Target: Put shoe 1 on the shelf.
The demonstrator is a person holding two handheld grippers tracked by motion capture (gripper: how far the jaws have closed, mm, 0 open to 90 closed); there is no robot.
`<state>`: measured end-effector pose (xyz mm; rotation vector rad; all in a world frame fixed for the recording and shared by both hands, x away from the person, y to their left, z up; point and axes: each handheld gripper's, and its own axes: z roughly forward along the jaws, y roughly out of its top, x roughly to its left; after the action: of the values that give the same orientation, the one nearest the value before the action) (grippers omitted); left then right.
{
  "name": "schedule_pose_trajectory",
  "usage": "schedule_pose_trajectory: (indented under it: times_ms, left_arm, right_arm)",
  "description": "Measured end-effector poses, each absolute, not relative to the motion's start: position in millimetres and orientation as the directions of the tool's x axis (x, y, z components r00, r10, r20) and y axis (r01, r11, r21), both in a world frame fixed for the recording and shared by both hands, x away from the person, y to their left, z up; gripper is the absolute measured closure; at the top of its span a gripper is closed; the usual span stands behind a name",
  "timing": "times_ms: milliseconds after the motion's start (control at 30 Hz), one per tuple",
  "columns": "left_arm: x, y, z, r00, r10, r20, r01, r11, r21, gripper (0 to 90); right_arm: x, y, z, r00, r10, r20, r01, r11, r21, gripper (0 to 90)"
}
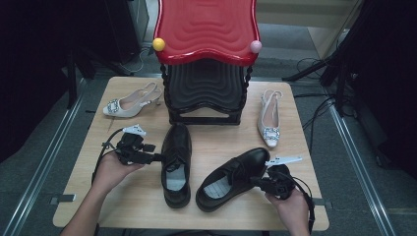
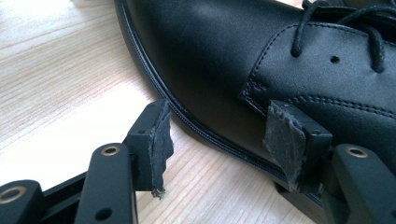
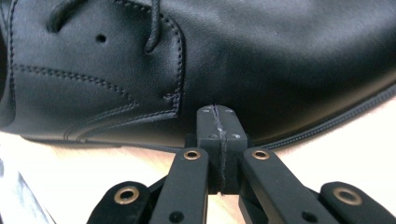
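You are nudging the shoes together: right gripper (image 3: 218, 109), jaws pressed together, probably touches the right black shoe (image 1: 231, 177); left gripper (image 2: 219, 140), jaws spread, flanks the left black shoe (image 1: 176, 162). Next, push inward.

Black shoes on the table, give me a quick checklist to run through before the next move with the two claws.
1. Left claw open: ok, jaws stand apart.
2. Left claw lined up on the left black shoe: ok, jaws sit at its side by the sole edge; whether a pad touches cannot tell.
3. Right claw ready to grasp: not ok, jaws are pressed together with nothing between them.
4. Right claw at the right black shoe: ok, tip is close against its side.
5. Both black shoes upright on the table: ok.
6. Rack and the two pale heeled shoes away from the claws: ok.
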<state>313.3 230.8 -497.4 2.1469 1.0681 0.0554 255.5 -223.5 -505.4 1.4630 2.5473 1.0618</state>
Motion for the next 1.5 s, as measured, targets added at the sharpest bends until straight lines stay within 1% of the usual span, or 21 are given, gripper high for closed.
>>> schedule_pose_trajectory:
  times_ms: [600,1033,1100,1200,1333,1500]
  left_arm:
    - [298.4,232.7,-497.9,0.655,0.710,-0.260,0.674,-0.393,0.626,40.9]
    - [291.9,231.7,-498.0,0.663,0.706,-0.249,0.661,-0.397,0.636,41.0]
    - [291.2,231.2,-497.7,0.669,0.700,-0.248,0.656,-0.400,0.640,41.0]
    - [291.1,232.9,-497.0,0.670,0.699,-0.251,0.655,-0.397,0.643,41.0]
    - [292.4,234.5,-497.3,0.665,0.701,-0.258,0.658,-0.388,0.645,41.0]
    - [295.8,233.5,-498.2,0.668,0.700,-0.252,0.657,-0.396,0.642,41.0]
  right_arm:
    - [288.3,-200.9,-507.0,-0.571,0.758,0.314,0.749,0.325,0.578,90.0]
    - [307.8,-180.0,-505.8,-0.590,0.755,0.284,0.727,0.344,0.594,90.0]
    - [307.2,-181.7,-504.8,-0.591,0.757,0.280,0.724,0.344,0.598,90.0]
    - [301.3,-189.3,-500.8,-0.595,0.744,0.304,0.719,0.323,0.616,90.0]
    - [283.5,-193.8,-497.1,-0.608,0.728,0.316,0.712,0.325,0.622,90.0]
    - [259.5,-190.6,-496.4,-0.636,0.702,0.320,0.704,0.358,0.613,90.0]
